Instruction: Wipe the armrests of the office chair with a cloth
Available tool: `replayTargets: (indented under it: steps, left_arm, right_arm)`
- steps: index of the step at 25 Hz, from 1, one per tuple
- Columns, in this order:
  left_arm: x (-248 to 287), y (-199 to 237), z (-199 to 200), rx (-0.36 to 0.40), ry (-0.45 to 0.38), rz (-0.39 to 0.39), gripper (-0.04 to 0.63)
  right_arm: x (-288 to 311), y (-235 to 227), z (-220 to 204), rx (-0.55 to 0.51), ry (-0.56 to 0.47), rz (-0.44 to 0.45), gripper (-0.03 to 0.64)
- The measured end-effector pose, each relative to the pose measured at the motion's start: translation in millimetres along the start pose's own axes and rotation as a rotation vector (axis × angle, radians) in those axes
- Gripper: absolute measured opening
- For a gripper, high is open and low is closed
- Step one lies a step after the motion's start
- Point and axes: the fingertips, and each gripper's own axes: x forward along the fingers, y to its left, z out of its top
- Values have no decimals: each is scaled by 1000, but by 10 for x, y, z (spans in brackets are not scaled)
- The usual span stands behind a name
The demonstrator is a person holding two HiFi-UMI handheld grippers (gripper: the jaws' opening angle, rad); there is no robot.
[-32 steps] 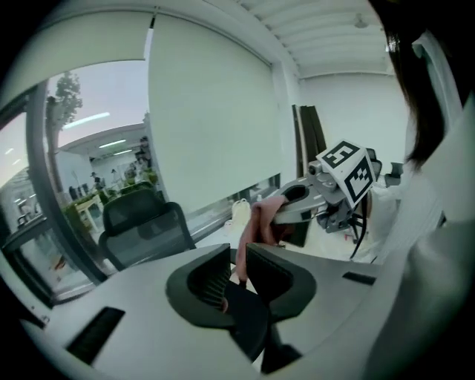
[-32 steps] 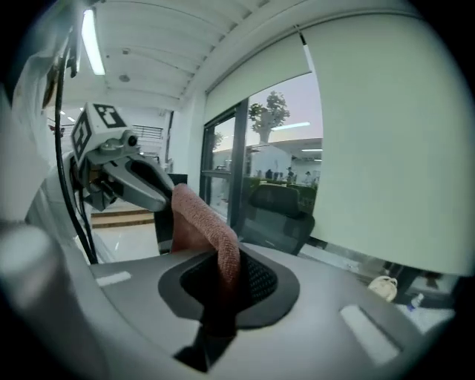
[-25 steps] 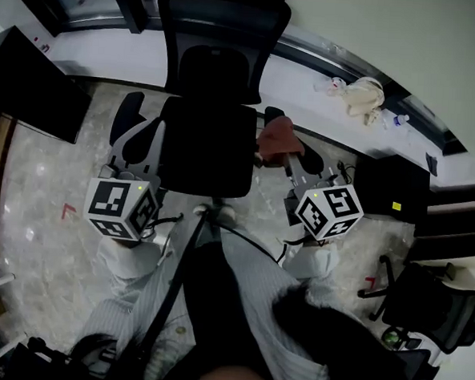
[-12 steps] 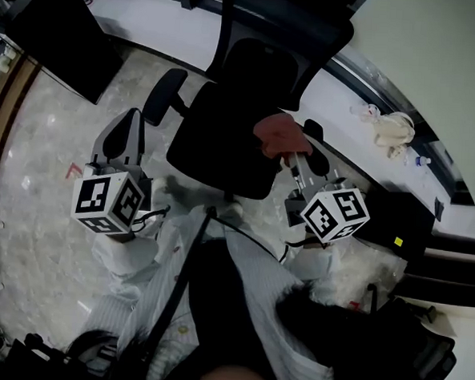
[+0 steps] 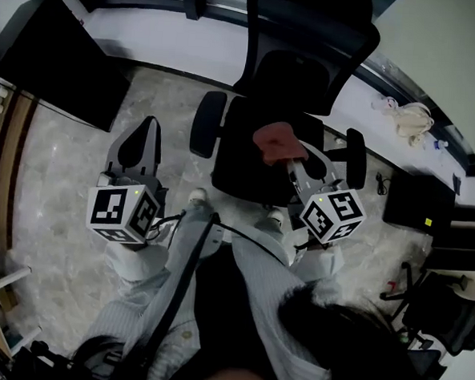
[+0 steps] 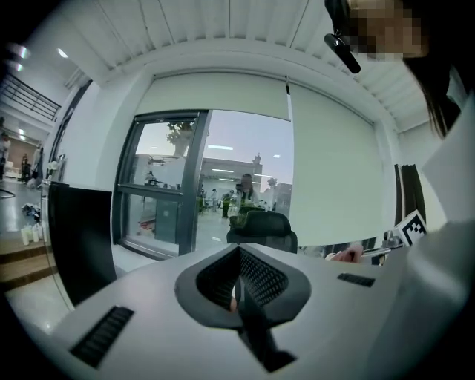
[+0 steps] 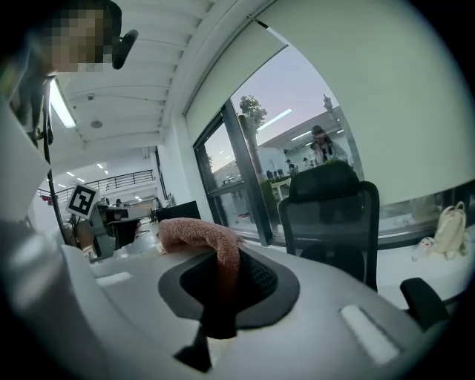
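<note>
A black office chair (image 5: 260, 150) stands ahead of me, its left armrest (image 5: 208, 123) and right armrest (image 5: 355, 156) both uncovered. My right gripper (image 5: 290, 158) is shut on a reddish-pink cloth (image 5: 277, 141) that hangs above the right side of the seat, left of the right armrest. From the right gripper view the cloth (image 7: 199, 236) drapes over the pinched jaws (image 7: 223, 256), with the chair back (image 7: 330, 211) beyond. My left gripper (image 5: 147, 130) hovers over the floor left of the chair, its jaws (image 6: 239, 252) shut on nothing.
A black cabinet (image 5: 61, 58) stands at the far left by the window ledge (image 5: 170, 40). A pale bag (image 5: 412, 119) lies on the ledge at right. A black box (image 5: 417, 204) and a second chair (image 5: 447, 310) sit at the right.
Both grippers have swung left relative to the chair. The cloth has left the right armrest and now hangs over the seat. The left gripper has moved off the left armrest to the floor side.
</note>
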Motion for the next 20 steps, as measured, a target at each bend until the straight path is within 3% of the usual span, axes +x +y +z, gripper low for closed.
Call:
replayTargets:
  steps: [6,11,14,20]
  left_arm:
    - [379,653,34,47,72,-153,3]
    - [545,835,-186,46,113,-211,3]
    - [509,805,-346,28,143,-227,3]
    - [339,886,-625,3,175,-192,3]
  right_arm:
    - [633,394,-311,51,22,-170,29]
    - [835,513,-731,59,115,-226,29]
    - [892,584,-961,46,195,-218,29]
    - [1272,816,-1701,-41,424,-101,29]
